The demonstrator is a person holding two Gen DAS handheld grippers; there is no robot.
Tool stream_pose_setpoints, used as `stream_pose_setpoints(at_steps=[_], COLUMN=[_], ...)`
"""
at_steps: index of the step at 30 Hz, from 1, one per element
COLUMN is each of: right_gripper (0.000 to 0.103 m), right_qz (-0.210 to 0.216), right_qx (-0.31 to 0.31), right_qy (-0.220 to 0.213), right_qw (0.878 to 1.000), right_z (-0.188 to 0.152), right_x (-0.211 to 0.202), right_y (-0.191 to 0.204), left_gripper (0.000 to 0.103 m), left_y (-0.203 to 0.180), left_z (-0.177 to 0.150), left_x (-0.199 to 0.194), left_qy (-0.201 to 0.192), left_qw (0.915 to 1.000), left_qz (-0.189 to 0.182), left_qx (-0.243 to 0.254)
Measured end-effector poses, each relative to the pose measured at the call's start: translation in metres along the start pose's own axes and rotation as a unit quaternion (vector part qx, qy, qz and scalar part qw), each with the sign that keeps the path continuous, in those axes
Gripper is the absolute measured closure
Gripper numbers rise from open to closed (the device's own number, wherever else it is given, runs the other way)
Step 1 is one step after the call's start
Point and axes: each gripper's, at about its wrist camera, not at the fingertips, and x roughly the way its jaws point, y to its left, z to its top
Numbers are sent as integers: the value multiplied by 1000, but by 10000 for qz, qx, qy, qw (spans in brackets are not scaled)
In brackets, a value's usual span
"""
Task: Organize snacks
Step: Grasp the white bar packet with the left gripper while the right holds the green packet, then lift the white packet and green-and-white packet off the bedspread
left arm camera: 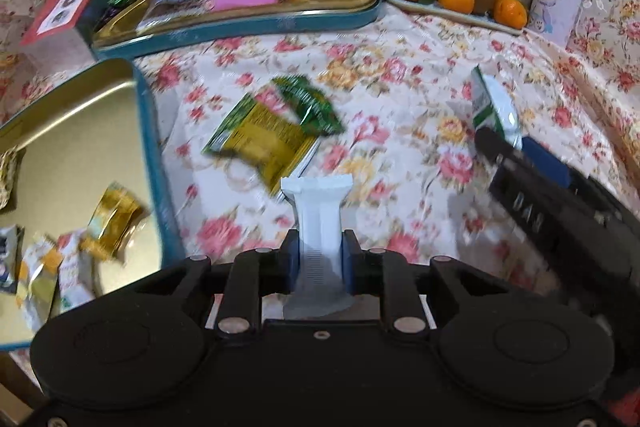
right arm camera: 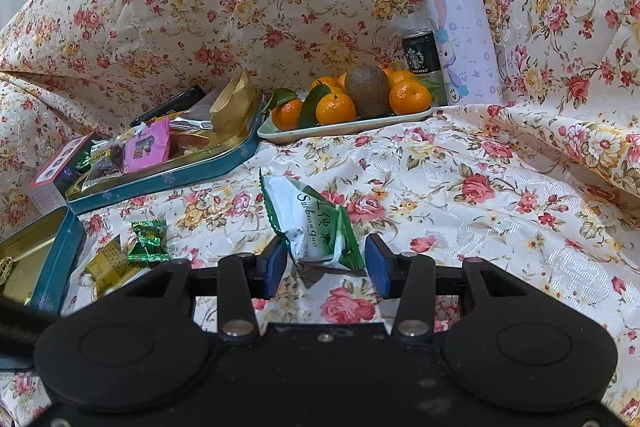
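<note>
The left hand-held gripper [left arm camera: 320,259] is clamped on a white wrapped bar [left arm camera: 318,215] just right of the open gold tin's blue rim [left arm camera: 150,155]. The right hand-held gripper [right arm camera: 326,263] straddles a green-and-white snack packet [right arm camera: 316,227], jaws apart, pads not pressing. Bare floral cloth [right arm camera: 500,211] lies open to its right, the fruit tray's edge [right arm camera: 344,127] beyond

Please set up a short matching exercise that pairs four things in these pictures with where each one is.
Things:
1. white snack stick
2. green-and-white snack packet
3. kiwi
4. gold-wrapped candy

Places:
A. on the fruit tray among the tangerines
B. clamped in the left gripper
C. inside the open tin
D. on the cloth between the right gripper pads

Pairs: 1-B, 2-D, 3-A, 4-C
</note>
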Motion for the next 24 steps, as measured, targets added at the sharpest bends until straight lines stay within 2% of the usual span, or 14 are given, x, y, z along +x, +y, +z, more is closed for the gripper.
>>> stream_pose_setpoints(at_steps=[5, 16, 24], right_gripper=[56, 56, 56], right_qz=[-5, -16, -56], right_qx=[1, -50, -155], right_qy=[0, 21, 60], right_qw=[10000, 10000, 9998], right_z=[0, 0, 1], right_x=[0, 1, 2], right_y=[0, 1, 1], left_gripper=[74, 69, 69], left_y=[4, -1, 5], left_z=[-11, -27, -32], left_x=[-6, -8, -9], left_qy=[10, -353, -500], left_qw=[9997, 9979, 9981], left_qz=[251, 512, 330], left_qx=[27, 166, 141])
